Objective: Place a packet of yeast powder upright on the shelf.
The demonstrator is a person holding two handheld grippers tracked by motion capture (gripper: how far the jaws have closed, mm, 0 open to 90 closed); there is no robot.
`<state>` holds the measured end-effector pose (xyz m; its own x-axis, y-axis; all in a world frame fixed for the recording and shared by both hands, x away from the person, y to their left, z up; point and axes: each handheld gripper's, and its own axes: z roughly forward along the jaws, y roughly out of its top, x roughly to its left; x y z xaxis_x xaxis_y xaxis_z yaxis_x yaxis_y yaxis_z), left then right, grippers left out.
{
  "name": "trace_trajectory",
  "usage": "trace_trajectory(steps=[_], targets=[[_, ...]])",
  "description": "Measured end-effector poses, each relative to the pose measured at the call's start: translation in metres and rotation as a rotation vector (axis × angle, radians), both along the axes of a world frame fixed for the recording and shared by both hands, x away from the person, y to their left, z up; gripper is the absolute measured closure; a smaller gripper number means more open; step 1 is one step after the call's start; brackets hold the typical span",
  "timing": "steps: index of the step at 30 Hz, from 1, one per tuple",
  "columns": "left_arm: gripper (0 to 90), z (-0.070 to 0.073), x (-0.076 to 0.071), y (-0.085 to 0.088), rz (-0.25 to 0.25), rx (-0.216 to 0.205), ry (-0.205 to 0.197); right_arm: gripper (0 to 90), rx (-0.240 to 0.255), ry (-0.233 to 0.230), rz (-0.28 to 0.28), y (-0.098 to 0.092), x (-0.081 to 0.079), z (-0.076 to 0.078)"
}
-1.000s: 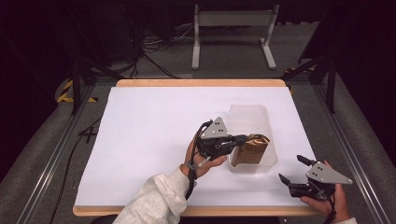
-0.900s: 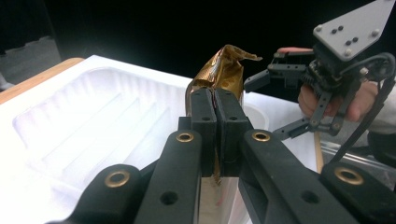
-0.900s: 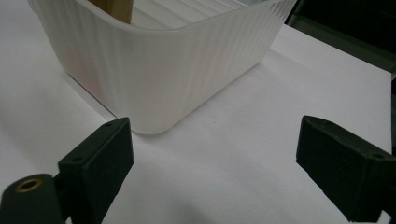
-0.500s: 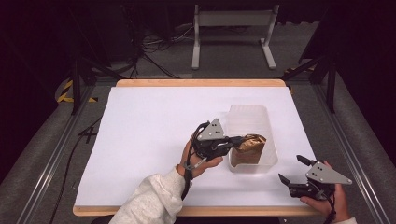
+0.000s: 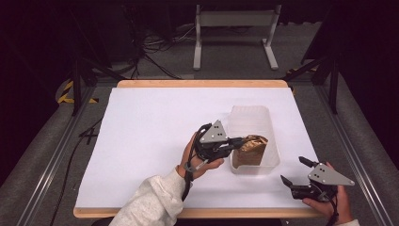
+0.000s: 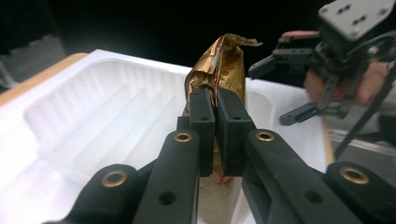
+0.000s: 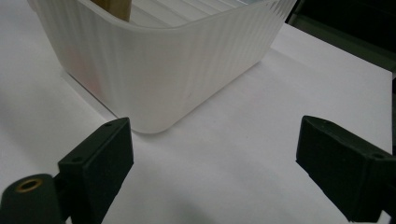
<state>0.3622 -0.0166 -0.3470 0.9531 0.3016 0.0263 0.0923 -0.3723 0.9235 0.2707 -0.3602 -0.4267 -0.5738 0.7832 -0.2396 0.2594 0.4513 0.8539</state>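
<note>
Gold pouch going down into the white bin, left fingers clamped on it.

We see the left gripper (image 5: 234, 141) pinching the gold foil pouch (image 5: 251, 147) near its crumpled top, fingers (image 6: 202, 122) shut tight on the foil; against a second ago the pouch sits lower and further inside the ribbed white bin (image 5: 249, 118), at its near end, so we judge a placing step almost finished, release not yet made. The right gripper (image 5: 295, 173) rests near the front right corner of the white surface (image 5: 150, 122), fingers spread wide, holding nothing, pointed at the bin's outer wall. Whether the pouch bottom touches the bin floor is hidden by the wall and the fingers. Pouch contents unknown.
</note>
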Motion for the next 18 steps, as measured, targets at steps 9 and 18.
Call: trace_trajectory(steps=[9, 18], targets=[[81.4, 0.0030, -0.0043, 0.0005, -0.002, 0.021, -0.038, 11.7, -0.005, -0.003, 0.000, 0.0000, -0.0003, 0.0002], [74.9, 0.0075, -0.0094, 0.0057, -0.003, 0.032, -0.075, 11.7, -0.004, -0.004, 0.001, -0.0002, -0.0003, 0.0002]])
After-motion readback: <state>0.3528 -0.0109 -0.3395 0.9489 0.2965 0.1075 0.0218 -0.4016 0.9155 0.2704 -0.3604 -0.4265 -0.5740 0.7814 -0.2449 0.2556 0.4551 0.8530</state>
